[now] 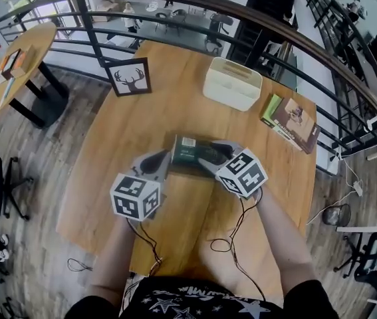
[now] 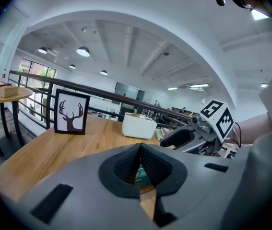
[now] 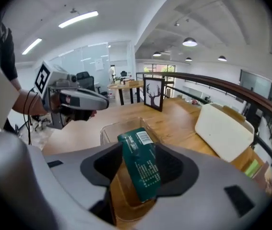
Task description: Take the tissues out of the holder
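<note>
A light wooden surface [image 1: 175, 105] stands on a mezzanine, with a dark curved railing [image 1: 241, 18] behind it and a lower floor of chairs and tables beyond. On the surface's far side are a framed deer picture [image 1: 129, 77], a white box [image 1: 232, 82] and books [image 1: 291, 121]. A round wooden table [image 1: 22, 52] stands to the left on grey plank flooring.

Near the middle, the green tissue pack [image 3: 140, 164] stands in a clear holder [image 3: 108, 131]. The right gripper [image 3: 138, 152] has its jaws spread around the pack, with a gap showing on one side. The left gripper [image 2: 140, 150] is just beside the holder, its jaws closed and empty.
</note>
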Action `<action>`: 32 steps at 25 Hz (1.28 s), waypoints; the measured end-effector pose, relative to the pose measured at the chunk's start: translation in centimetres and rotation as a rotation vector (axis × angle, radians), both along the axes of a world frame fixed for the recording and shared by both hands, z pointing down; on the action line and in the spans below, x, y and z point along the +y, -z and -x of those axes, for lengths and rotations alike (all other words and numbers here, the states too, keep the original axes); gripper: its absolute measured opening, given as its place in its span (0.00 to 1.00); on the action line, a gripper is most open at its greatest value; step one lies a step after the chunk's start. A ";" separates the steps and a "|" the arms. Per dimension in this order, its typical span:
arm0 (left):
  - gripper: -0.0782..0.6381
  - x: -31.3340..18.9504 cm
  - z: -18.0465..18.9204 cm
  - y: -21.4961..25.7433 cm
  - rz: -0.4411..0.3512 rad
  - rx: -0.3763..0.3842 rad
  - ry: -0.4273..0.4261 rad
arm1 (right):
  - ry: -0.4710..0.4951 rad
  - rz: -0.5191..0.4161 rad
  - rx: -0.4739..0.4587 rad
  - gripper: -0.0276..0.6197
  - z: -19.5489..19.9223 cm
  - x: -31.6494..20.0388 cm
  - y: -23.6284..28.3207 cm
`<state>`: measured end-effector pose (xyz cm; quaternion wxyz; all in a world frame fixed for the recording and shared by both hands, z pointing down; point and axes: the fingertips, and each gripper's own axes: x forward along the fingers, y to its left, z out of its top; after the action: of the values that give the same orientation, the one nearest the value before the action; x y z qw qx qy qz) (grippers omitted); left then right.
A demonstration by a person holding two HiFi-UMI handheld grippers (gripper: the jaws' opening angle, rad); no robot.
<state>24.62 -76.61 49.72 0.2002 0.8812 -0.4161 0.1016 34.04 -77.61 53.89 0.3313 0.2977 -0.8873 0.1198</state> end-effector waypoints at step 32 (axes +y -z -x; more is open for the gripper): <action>0.13 -0.9 1.3 -2.8 0.064 0.058 0.024 | 0.297 0.064 0.534 0.51 3.4 -1.7 -7.4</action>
<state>23.34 -77.51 52.49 0.2414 0.8718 -0.4172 0.0871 30.68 -79.33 61.32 0.5758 0.1752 -0.7985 0.0153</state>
